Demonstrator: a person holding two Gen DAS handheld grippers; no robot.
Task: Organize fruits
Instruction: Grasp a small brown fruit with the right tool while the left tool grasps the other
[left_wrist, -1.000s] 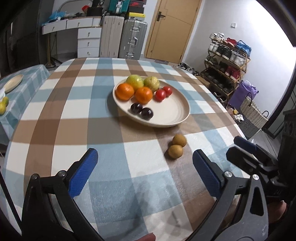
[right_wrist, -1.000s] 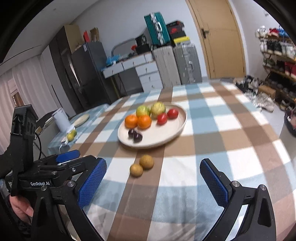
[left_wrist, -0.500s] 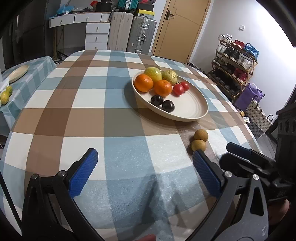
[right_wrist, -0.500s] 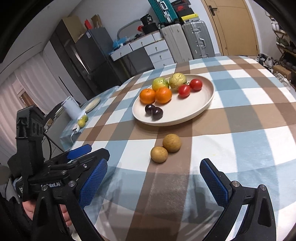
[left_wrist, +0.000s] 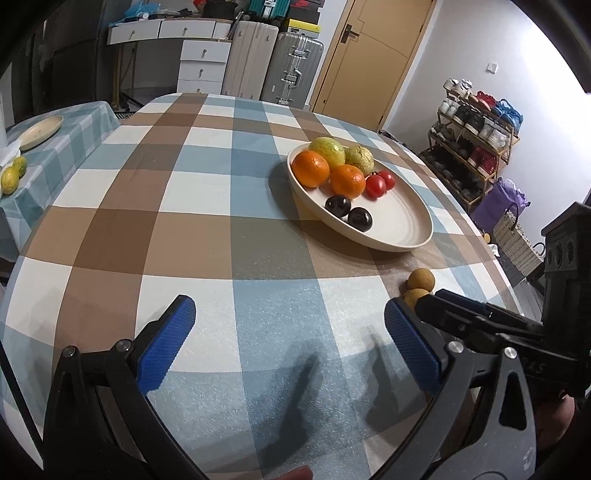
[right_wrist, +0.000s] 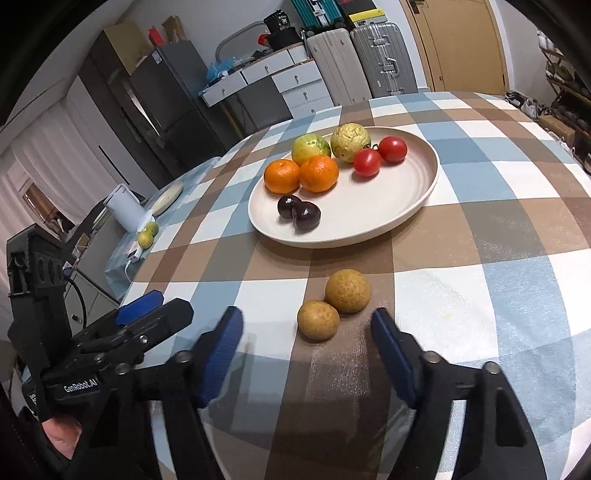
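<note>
Near the cream round plate, both empty, wide-open grippers risk nudging the touching pair of brown round fruits, which could roll away.

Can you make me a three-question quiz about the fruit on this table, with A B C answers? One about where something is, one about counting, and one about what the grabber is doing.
1. Where are the two brown fruits?
A. on the plate
B. on the tablecloth in front of the plate
C. on the floor

2. How many oranges lie on the plate?
A. two
B. four
C. none

3. What is the right gripper doing?
A. squeezing a tomato
B. open, with nothing in it
C. holding the plate

Answers:
1 B, they sit together on the tablecloth, apart from the plate's rim.
2 A, two oranges lie side by side near the green fruits.
3 B, its blue fingers stand wide apart just short of the brown fruits, gripping nothing.
</note>
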